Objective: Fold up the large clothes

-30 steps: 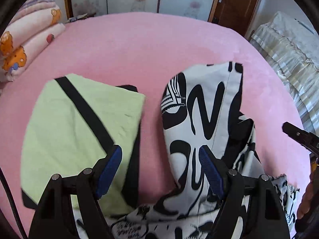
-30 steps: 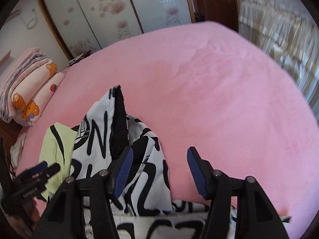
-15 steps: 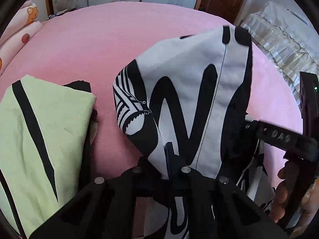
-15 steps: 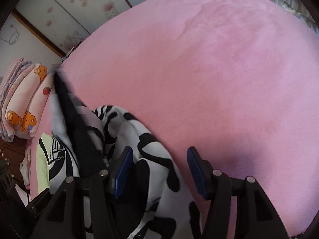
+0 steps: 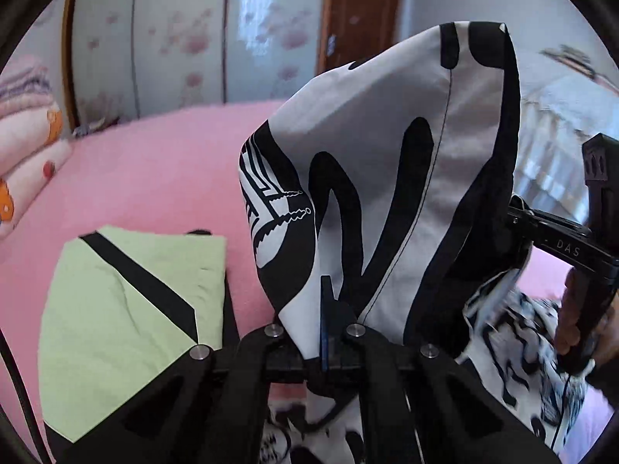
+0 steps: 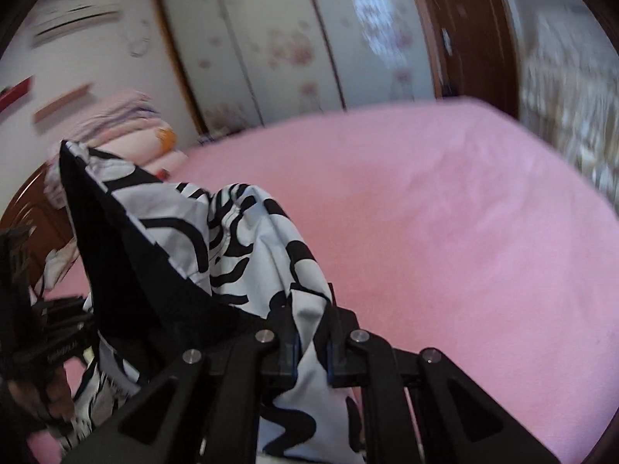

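Note:
A large black-and-white patterned garment (image 5: pixel 387 154) rises in a peak off the pink bed (image 5: pixel 154 162). My left gripper (image 5: pixel 327 309) is shut on a fold at its lower edge. In the right wrist view the same garment (image 6: pixel 240 239) drapes to the left, and my right gripper (image 6: pixel 311 348) is closing, its blue pads pressing a strip of the cloth between them. The lower part of the garment hangs out of sight below both grippers. A hand (image 5: pixel 576 317) holds the right tool at the right edge of the left wrist view.
A folded light-green garment with a black stripe (image 5: pixel 127 309) lies on the bed to the left. Folded blankets (image 5: pixel 27 143) are stacked at the far left. Wardrobe doors (image 6: pixel 290 38) and a brown door (image 5: pixel 359 11) stand behind, and the pink bed (image 6: pixel 445 232) stretches right.
The left jaws closed on the patterned garment first, then the right jaws closed on it. Both grippers came up and tilted, lifting the cloth into a peak off the bed.

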A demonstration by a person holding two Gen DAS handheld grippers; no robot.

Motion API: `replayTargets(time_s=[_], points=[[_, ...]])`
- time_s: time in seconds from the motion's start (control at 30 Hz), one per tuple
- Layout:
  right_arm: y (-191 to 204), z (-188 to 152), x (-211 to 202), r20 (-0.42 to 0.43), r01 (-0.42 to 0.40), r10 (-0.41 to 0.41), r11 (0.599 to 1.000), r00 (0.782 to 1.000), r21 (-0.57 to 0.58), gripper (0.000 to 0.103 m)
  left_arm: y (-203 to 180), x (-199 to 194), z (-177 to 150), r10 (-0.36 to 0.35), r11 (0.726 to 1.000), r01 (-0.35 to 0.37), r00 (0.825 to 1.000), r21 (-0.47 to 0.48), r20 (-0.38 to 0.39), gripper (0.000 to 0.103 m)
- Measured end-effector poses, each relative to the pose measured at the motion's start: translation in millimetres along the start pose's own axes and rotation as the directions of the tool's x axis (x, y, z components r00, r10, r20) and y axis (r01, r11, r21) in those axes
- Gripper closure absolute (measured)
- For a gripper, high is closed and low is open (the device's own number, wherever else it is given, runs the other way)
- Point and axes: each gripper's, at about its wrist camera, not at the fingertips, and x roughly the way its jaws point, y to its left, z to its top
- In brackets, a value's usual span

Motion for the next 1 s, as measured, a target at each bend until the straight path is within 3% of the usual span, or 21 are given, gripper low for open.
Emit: replayTargets(time_s=[0.07,0.17,0.3,0.37,0.5,0.63,0.7,0.83,1.0], points=[[11.9,-20.9,-39.1,0.070,0.020,-0.014,0.997,0.997,-0.080,0.091,-8.3,-24.5,-25.5,-0.029,0.999,0.027,0.999,0.037,0.033,0.098],[20.3,-64.0,-78.6,0.090,0.066,-0.052,0.986,0.995,-0.156,0.083,-18.1,-46.0,-66.8,-0.042,0.997,0.042,0.999,0.062,0.009,0.096],[22.7,-120.7,-102.4,-0.020,0.095,-0.101,0.975,0.995,-0.200,0.067,-25.4,-57.5,-120.0,-0.048,0.997,0.052,0.995,0.049,-0.089,0.093],[18.4,-141.5,-114.3,-0.077,0.104,-0.121,0.976,0.990,-0.191,0.066,-22.6,-62.4,-141.0,-0.047,0.999,0.048,0.990,0.003,-0.136,0.092],[12.1,-166.8,-133.4,-0.190,0.093,-0.114,0.989,0.975,-0.113,0.062,-13.6,-72.8,-159.7,-0.058,0.995,0.040,0.978,-0.090,-0.200,0.092],[8.9,-173.6,-157.6,-0.251,0.043,-0.047,0.999,0.967,-0.024,0.062,-1.9,-97.2,-166.0,-0.118,0.976,0.076,0.972,-0.203,-0.202,0.088],[8.4,-177.1,-168.2,-0.268,0.004,0.006,0.999,0.964,0.036,0.062,1.1,-108.5,-167.4,-0.181,0.956,0.122,0.962,-0.268,-0.206,0.078],[29.3,-192.5,-179.1,-0.304,-0.076,0.110,0.990,0.946,0.120,0.062,-9.0,-127.3,-164.8,-0.329,0.885,0.232,0.925,-0.403,-0.192,0.052],[66.3,-203.2,-177.0,-0.338,-0.159,0.192,0.980,0.921,0.123,0.062,-14.2,-131.0,-157.0,-0.453,0.801,0.308,0.873,-0.514,-0.182,0.046]])
